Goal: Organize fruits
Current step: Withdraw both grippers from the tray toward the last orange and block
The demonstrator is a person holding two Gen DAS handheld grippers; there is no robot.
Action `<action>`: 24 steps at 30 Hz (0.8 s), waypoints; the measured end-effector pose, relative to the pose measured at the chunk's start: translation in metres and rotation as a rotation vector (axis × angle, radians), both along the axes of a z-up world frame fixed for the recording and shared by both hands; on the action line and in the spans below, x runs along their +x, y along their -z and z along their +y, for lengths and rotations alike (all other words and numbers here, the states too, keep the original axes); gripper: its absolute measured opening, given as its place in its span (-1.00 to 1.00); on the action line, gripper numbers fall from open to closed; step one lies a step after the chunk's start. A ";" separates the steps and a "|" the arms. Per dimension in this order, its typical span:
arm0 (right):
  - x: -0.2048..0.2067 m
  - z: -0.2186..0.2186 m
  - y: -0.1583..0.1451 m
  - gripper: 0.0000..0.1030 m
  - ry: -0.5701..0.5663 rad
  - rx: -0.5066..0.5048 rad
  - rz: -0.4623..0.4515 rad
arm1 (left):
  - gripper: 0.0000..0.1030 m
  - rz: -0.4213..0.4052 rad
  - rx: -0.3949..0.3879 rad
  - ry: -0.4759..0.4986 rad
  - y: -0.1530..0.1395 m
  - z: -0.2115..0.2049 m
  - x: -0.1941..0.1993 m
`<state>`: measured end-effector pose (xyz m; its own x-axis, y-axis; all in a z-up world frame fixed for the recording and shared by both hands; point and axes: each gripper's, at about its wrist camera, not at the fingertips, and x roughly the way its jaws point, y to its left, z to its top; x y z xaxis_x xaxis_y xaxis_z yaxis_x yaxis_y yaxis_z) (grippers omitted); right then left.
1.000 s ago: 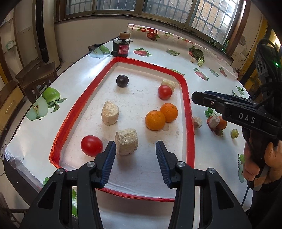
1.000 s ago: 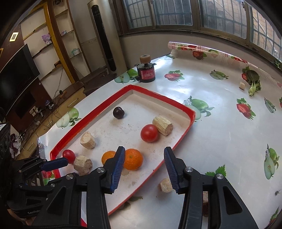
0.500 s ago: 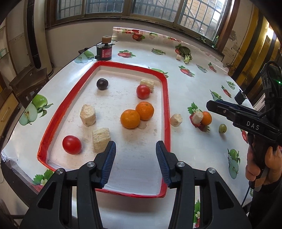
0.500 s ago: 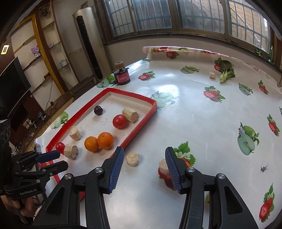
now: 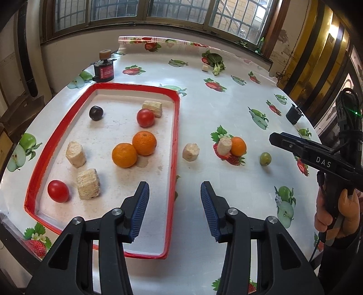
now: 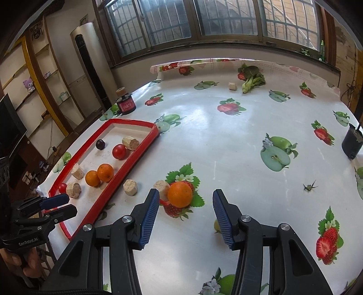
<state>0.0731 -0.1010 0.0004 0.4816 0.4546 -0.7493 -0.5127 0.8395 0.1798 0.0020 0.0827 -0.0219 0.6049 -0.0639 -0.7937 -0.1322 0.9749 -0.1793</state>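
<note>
Two grippers hang over the table, jaws apart and empty: left gripper (image 5: 174, 210), right gripper (image 6: 185, 219). Three oranges: one loose orange (image 6: 180, 194) just ahead of the right gripper, touching a beige chunk (image 6: 161, 187); two in the red tray (image 5: 174, 145). Two tomatoes and one dark plum also lie inside. Fruit-print oilcloth (image 6: 226, 145) covers the table; barred windows (image 6: 172, 20) lie beyond.
</note>
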 end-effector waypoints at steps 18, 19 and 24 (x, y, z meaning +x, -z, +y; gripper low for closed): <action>-0.003 -0.053 0.015 -0.01 0.095 -0.011 0.022 | -0.12 0.019 -0.051 0.127 0.011 -0.047 0.025; -0.002 -0.054 0.016 -0.01 0.097 -0.012 0.023 | -0.12 0.025 -0.062 0.132 0.014 -0.049 0.028; -0.002 -0.055 0.016 -0.01 0.096 -0.011 0.022 | -0.12 0.055 -0.077 0.139 0.029 -0.053 0.039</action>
<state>0.0707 -0.1558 -0.0159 0.5055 0.3990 -0.7650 -0.4261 0.8864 0.1808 0.0413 0.0301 -0.0509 0.5416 -0.2054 -0.8152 -0.0092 0.9682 -0.2501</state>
